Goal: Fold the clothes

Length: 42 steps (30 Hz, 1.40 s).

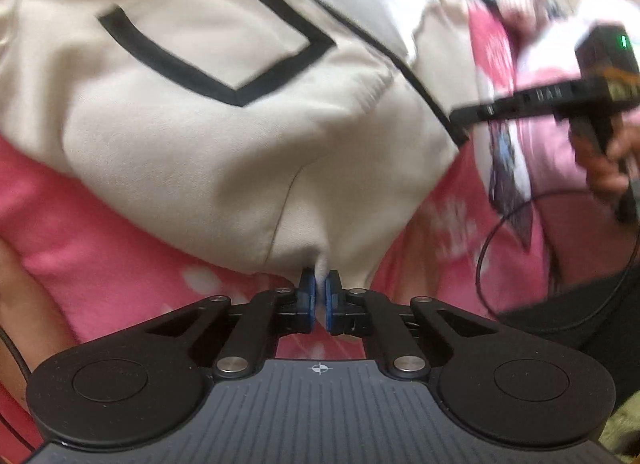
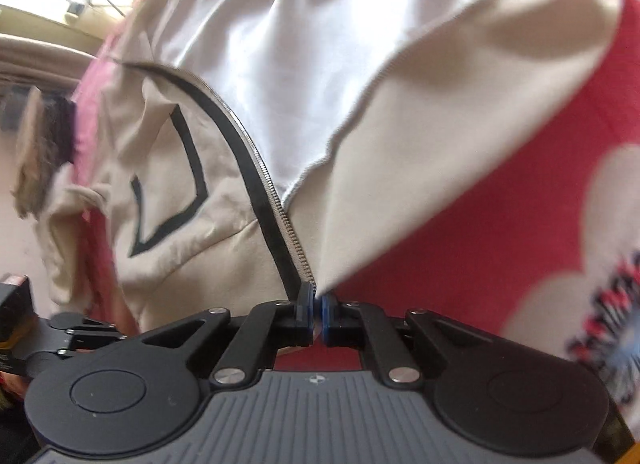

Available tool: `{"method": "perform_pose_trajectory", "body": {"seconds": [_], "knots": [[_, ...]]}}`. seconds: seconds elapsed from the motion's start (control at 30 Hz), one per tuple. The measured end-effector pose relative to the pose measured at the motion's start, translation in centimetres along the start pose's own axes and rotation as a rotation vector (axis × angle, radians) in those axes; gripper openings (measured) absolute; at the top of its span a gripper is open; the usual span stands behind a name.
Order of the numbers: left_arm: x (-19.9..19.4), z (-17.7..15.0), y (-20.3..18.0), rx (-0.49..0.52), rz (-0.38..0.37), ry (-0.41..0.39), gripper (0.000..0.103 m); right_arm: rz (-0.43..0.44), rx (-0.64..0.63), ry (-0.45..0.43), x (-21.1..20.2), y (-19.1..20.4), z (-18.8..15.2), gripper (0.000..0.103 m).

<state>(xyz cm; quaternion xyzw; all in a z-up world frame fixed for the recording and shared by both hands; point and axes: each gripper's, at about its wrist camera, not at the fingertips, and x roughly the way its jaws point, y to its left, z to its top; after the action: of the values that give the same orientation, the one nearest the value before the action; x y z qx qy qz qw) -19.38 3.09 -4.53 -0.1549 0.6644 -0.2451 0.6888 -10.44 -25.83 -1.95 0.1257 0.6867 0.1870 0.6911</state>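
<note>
The left gripper (image 1: 319, 296) has its jaws closed on a pinch of hem of the cream zip-up jacket with black trim (image 1: 224, 112), which spreads away over the pink flower-printed blanket (image 1: 100, 248). The right gripper (image 2: 317, 314) has its jaws clamped on the jacket's bottom corner beside the black-taped metal zipper (image 2: 264, 200), the front flap lifted to show white lining (image 2: 304, 76). In the left wrist view a hand (image 1: 604, 162) holds the right gripper.

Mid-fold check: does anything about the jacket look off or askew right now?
Only that the cream zip-up jacket with black trim hangs open: its zipper is undone, showing white lining. Both the left gripper and right gripper pinch its hem over the pink floral blanket.
</note>
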Motion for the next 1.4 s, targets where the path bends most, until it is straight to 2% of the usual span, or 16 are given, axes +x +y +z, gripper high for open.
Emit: {"method": "perform_pose_trajectory", "body": {"seconds": [0.13, 0.23, 0.27, 0.33, 0.37, 0.47, 0.53, 0.63, 0.83, 1.0, 1.07, 1.13, 1.17, 1.2, 1.3, 1.4], "knots": [[0.9, 0.4, -0.2, -0.002, 0.014, 0.038, 0.003, -0.033, 0.044, 0.007, 2.2, -0.8, -0.8, 0.004], [0.3, 0.4, 0.0, -0.024, -0.005, 0.043, 0.007, -0.059, -0.023, 0.037, 2.5, -0.2, -0.4, 0.007], [0.1, 0.2, 0.1, -0.028, -0.010, 0.044, 0.010, -0.074, -0.046, 0.063, 2.2, 0.0, -0.2, 0.010], [-0.5, -0.2, 0.3, -0.027, -0.007, 0.048, 0.028, -0.108, -0.092, 0.121, 1.3, 0.4, 0.3, 0.025], [-0.7, -0.3, 0.3, -0.026, 0.005, 0.045, 0.031, -0.118, -0.111, 0.138, 0.5, 0.4, 0.5, 0.035], [-1.1, -0.1, 0.9, -0.067, 0.012, 0.009, 0.035, -0.066, -0.166, 0.107, -2.6, 1.3, 0.9, 0.036], [-1.4, 0.1, 1.7, -0.122, -0.015, -0.004, 0.036, -0.019, -0.201, 0.054, -3.7, 2.8, 1.4, 0.036], [-2.3, 0.1, 2.5, -0.179, -0.038, -0.032, 0.036, 0.012, -0.229, -0.002, -4.0, 4.5, 2.4, 0.037], [-4.8, -0.5, 3.7, -0.209, -0.043, -0.113, 0.044, 0.012, -0.209, 0.076, -0.1, 3.8, 3.9, 0.037], [-6.2, 0.1, 5.5, -0.296, 0.018, -0.203, 0.044, 0.064, -0.145, 0.145, 2.9, 2.8, 3.8, 0.037], [-6.8, 0.4, 6.3, -0.324, 0.042, -0.234, 0.044, 0.069, -0.165, 0.140, 3.2, 2.7, 3.3, 0.035], [-7.0, 0.4, 6.5, -0.323, 0.063, -0.241, 0.044, 0.061, -0.197, 0.132, 3.2, 2.9, 2.9, 0.026], [-7.1, 0.4, 6.6, -0.322, 0.074, -0.245, 0.044, 0.053, -0.216, 0.126, 3.3, 3.1, 2.7, 0.009], [-7.1, 0.5, 6.7, -0.322, 0.085, -0.248, 0.044, 0.043, -0.237, 0.119, 3.3, 3.3, 2.4, 0.000], [-7.4, 0.5, 7.1, -0.320, 0.117, -0.258, 0.044, 0.004, -0.330, 0.052, 2.2, 4.5, 1.6, 0.000], [-7.7, 0.5, 7.4, -0.318, 0.150, -0.268, 0.044, -0.031, -0.363, -0.021, 0.8, 4.8, 1.8, 0.000]]}}
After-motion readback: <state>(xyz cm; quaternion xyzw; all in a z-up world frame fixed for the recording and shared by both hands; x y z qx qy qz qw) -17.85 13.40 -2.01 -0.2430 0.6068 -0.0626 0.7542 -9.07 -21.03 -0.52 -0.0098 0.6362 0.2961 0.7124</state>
